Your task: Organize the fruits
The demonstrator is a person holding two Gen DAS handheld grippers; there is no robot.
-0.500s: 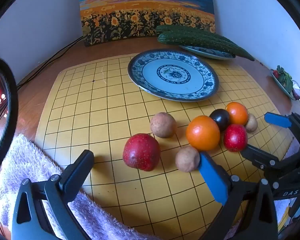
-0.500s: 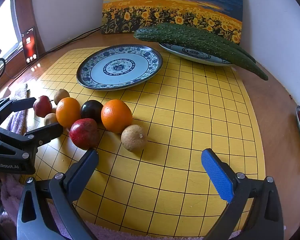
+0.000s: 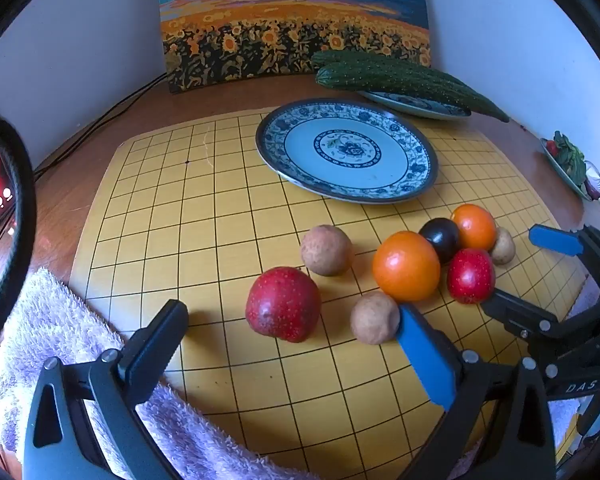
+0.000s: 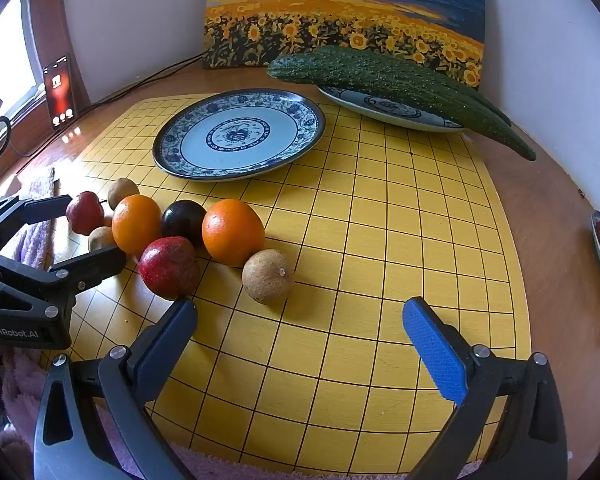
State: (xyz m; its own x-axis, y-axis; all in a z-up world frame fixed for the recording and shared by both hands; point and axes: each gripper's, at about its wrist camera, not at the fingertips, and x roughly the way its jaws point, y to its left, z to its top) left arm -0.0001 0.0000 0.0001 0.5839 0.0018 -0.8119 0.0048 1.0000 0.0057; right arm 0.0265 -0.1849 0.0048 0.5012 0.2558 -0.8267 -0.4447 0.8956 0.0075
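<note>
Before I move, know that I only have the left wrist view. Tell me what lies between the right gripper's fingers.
Observer: Nothing. The right gripper stands open over bare yellow grid board.
Operator: Report on the brown fruit half hidden behind my far orange.
Observer: That brown fruit is in full view here, close against the orange, with a small stem nub on top.

Bright daylight enters from the window (image 4: 4,60) at left; fruit shadows fall rightward. Focus is sharp; fisheye distortion bends edges, corners vignette black.
</note>
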